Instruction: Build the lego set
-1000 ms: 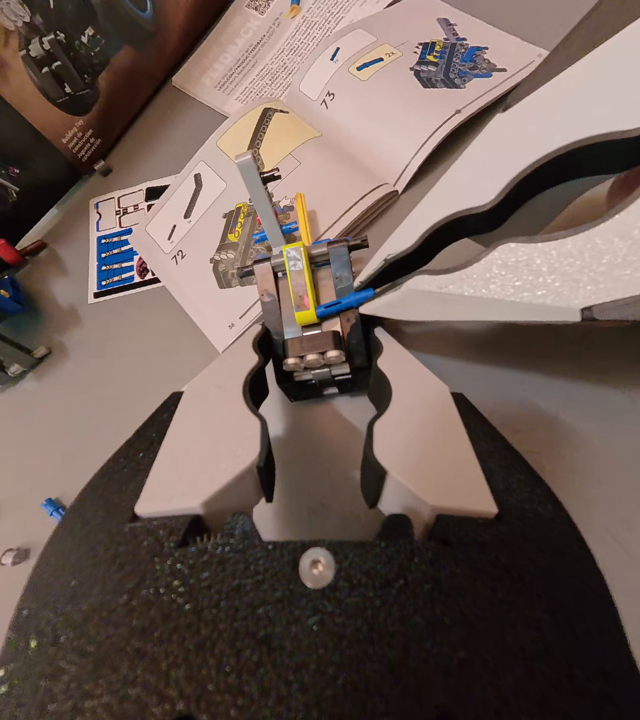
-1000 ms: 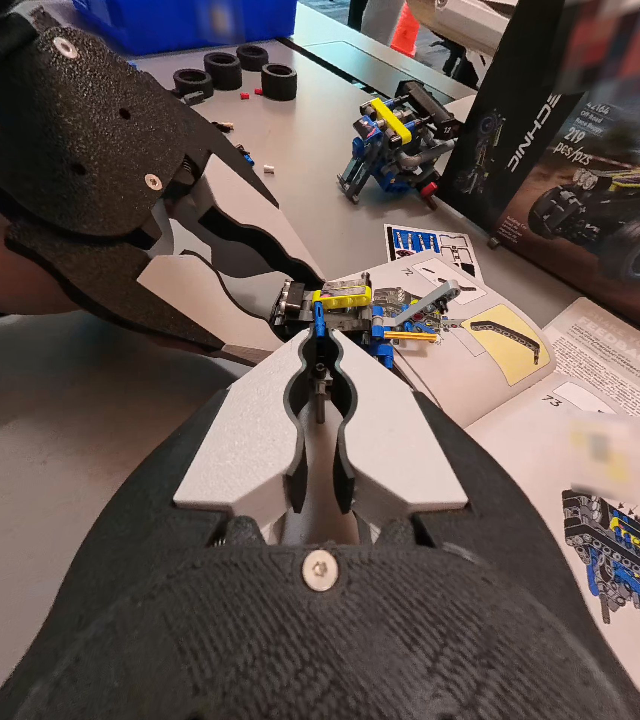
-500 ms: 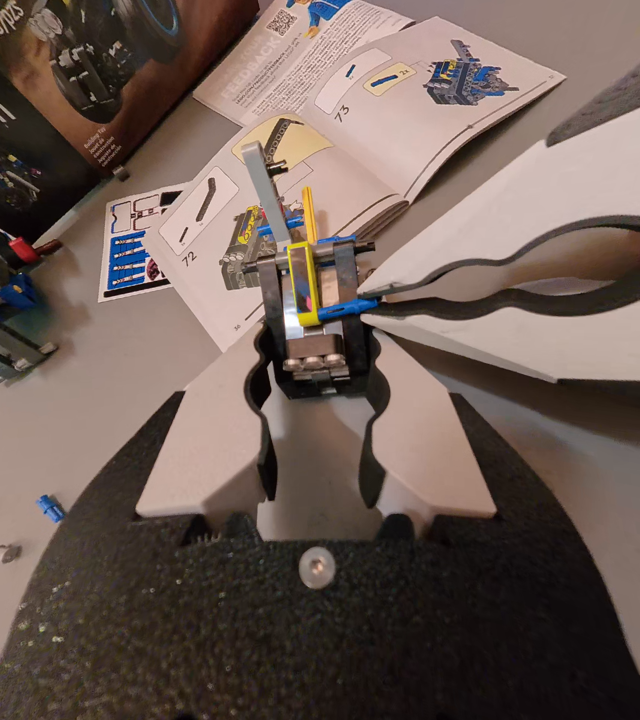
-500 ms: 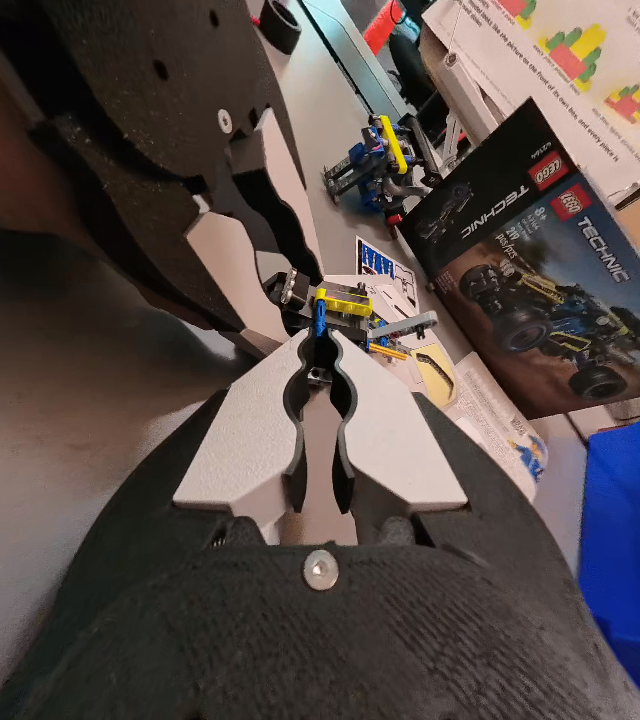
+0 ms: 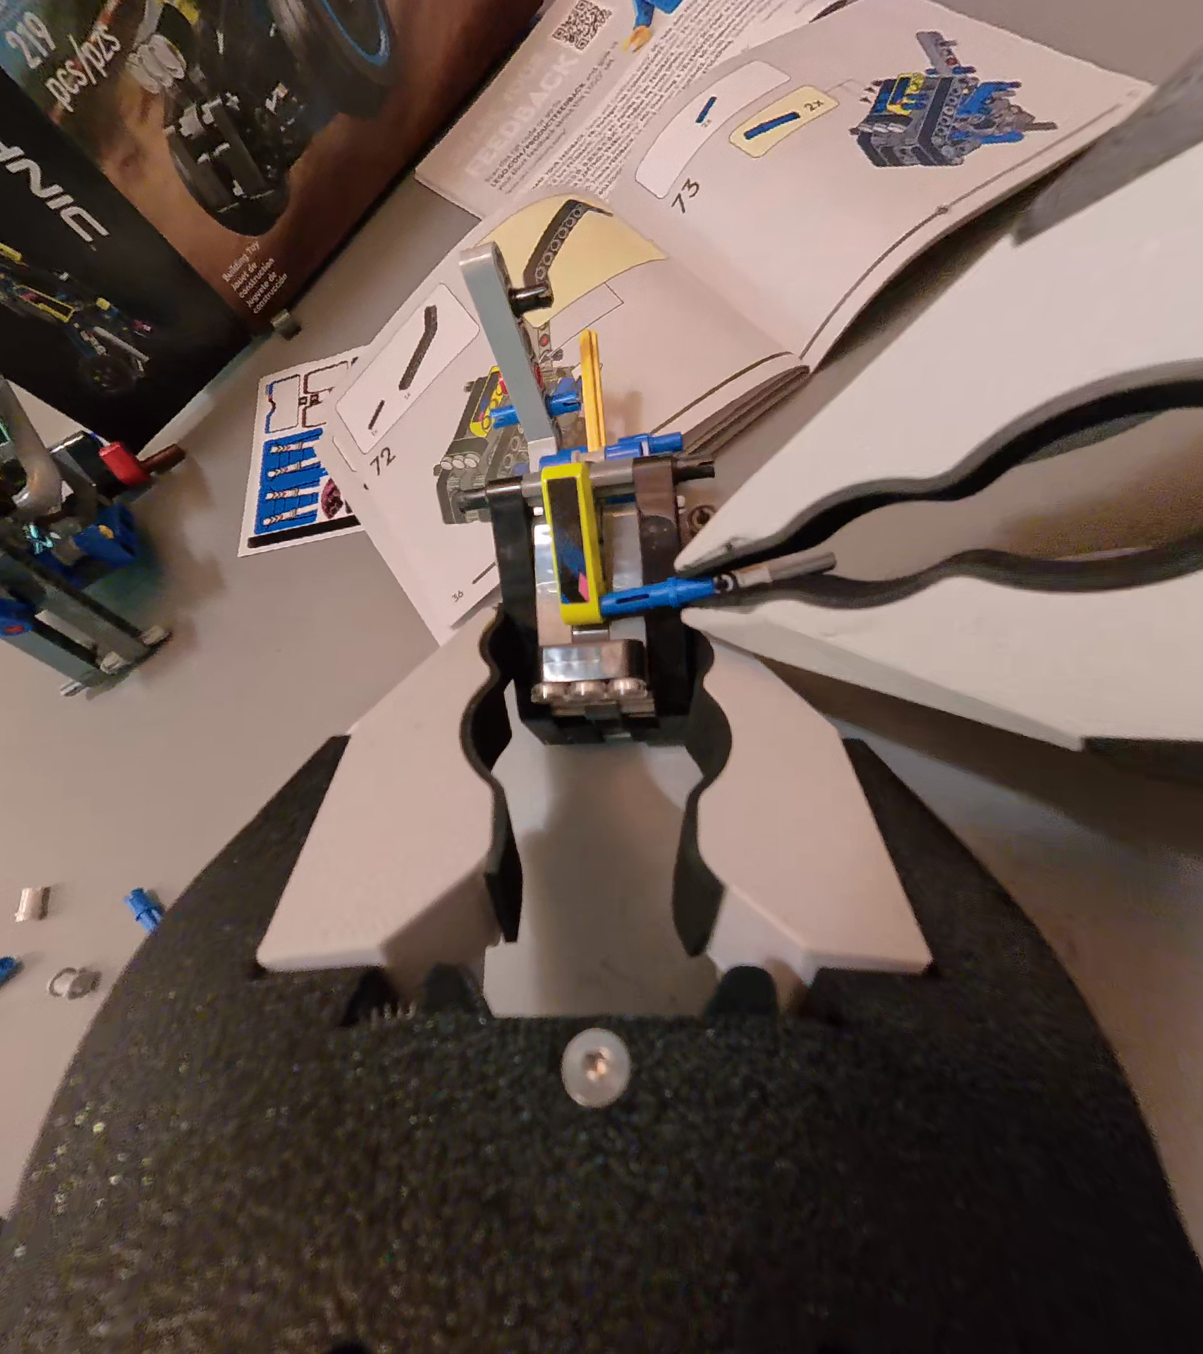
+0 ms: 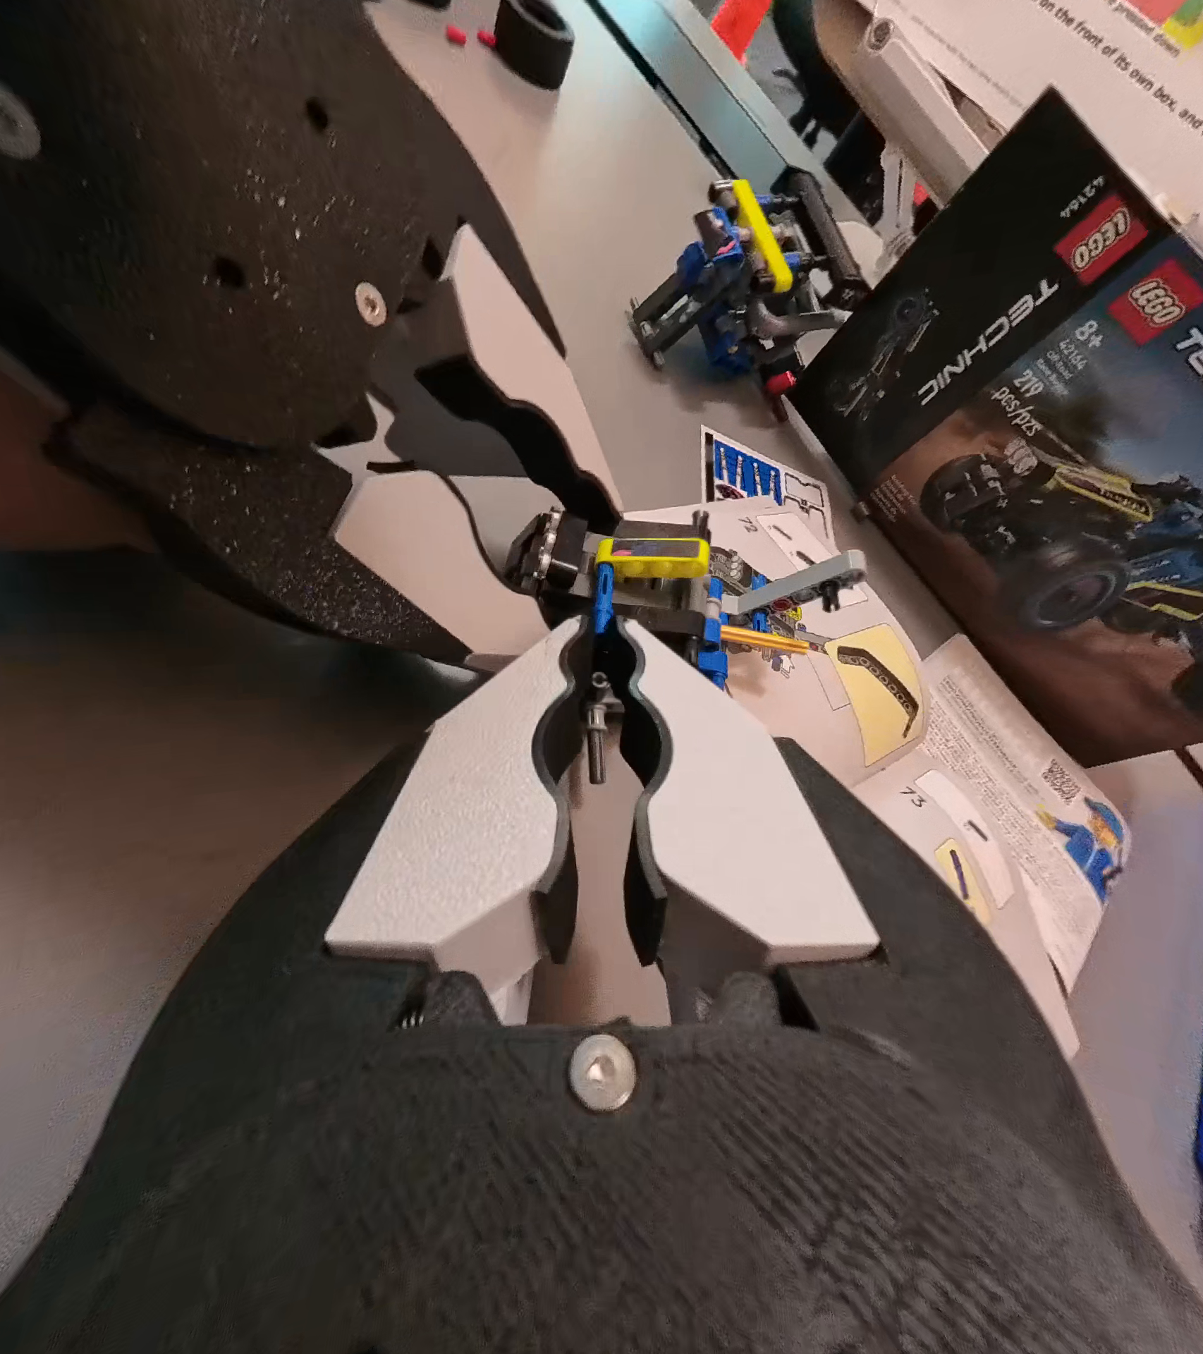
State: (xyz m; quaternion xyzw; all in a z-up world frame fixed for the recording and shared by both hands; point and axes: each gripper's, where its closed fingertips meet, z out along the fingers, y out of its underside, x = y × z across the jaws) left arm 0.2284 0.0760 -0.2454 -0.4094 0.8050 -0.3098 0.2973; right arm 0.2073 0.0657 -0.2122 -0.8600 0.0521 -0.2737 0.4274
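Right tongs (image 6: 602, 645) tilted since; booklet (image 5: 767, 293), box (image 5: 144, 146) behind.

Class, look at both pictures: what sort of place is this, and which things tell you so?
Probably a hobby or workshop table for building a toy kit: an open instruction booklet, the kit's box, and a half-built model on the grey table.

A black and grey brick assembly (image 5: 587, 586) carries a yellow beam (image 5: 573, 542) with a blue, black and possibly pink sticker. A blue pin (image 5: 646, 595) sticks out of the beam. Both tools have light grey fingers (image 5: 393, 828) on speckled black bodies. The worktop (image 5: 71, 769) is plain grey.
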